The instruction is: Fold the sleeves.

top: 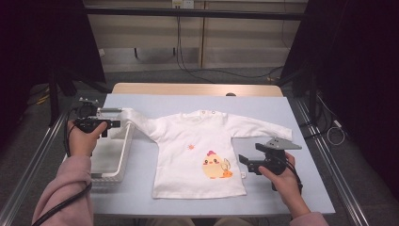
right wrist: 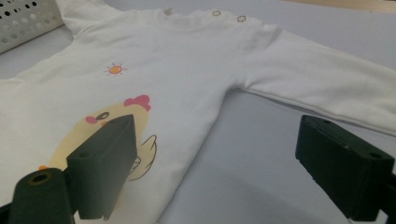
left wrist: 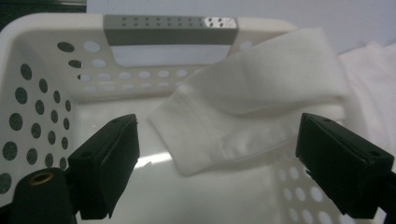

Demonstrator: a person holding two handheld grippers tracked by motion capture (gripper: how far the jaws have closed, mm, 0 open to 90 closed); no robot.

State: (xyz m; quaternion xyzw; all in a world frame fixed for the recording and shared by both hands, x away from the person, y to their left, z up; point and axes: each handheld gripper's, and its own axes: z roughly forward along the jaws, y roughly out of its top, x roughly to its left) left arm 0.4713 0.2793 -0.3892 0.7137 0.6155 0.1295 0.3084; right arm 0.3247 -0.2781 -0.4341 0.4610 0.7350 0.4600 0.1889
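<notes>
Right now the shirt [top: 200, 153] lies flat mid-frame, one sleeve [left wrist: 243, 112] draped into the basket [top: 123, 155] at left. Both the left gripper [top: 117, 123] and right gripper [top: 242, 161] stand wide, empty. Best pinch the cuff squarely before lifting it clear.

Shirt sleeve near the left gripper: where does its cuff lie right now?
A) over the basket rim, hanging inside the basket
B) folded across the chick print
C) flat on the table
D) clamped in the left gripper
A: the cuff drapes over the basket rim into it, between the left gripper's open jaws, untouched.
</notes>
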